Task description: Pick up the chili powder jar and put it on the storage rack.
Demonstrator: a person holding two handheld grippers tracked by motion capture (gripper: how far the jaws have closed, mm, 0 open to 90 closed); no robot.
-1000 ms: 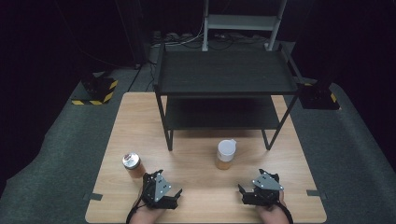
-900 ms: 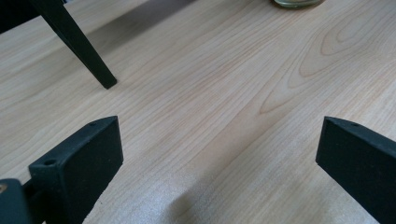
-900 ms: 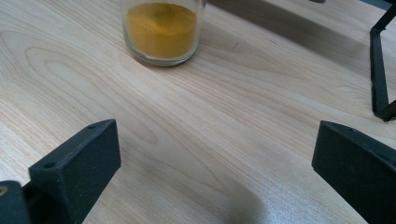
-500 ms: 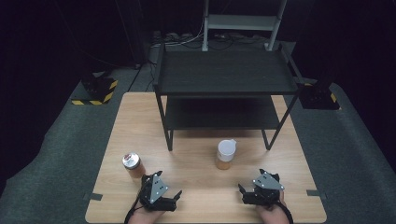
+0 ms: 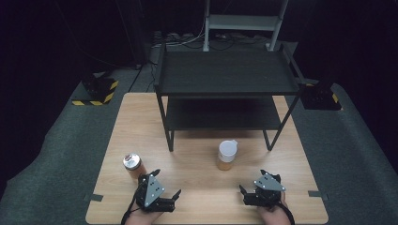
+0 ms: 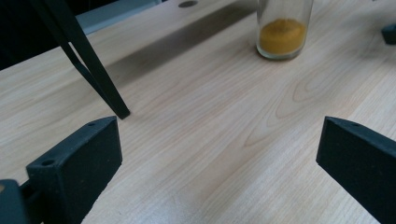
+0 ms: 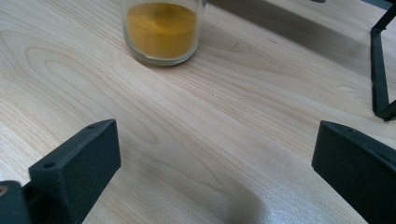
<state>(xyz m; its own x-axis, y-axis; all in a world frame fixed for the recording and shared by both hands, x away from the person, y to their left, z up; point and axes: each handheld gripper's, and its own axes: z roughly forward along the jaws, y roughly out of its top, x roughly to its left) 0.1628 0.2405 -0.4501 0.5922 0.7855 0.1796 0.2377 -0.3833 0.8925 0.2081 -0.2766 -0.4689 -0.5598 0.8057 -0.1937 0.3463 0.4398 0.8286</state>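
Note:
A glass jar (image 5: 226, 156) with a white lid, holding orange powder, stands on the wooden table (image 5: 197, 173) in front of the black shelf. In the left gripper view the jar (image 6: 284, 32) is far ahead to the right; in the right gripper view the jar (image 7: 161, 32) is ahead to the left. A can (image 5: 132, 164) with a silver top stands at the left. My left gripper (image 5: 165, 183) rests near the front edge beside the can, open and empty (image 6: 219, 140). My right gripper (image 5: 251, 180) sits at the front right, open and empty (image 7: 215, 140).
A black two-tier shelf (image 5: 225, 75) takes up the back half of the table. One of its legs (image 6: 93, 70) stands ahead of the left gripper, and another leg (image 7: 380, 70) is at the right of the right gripper view. Grey carpet (image 5: 356, 154) surrounds the table.

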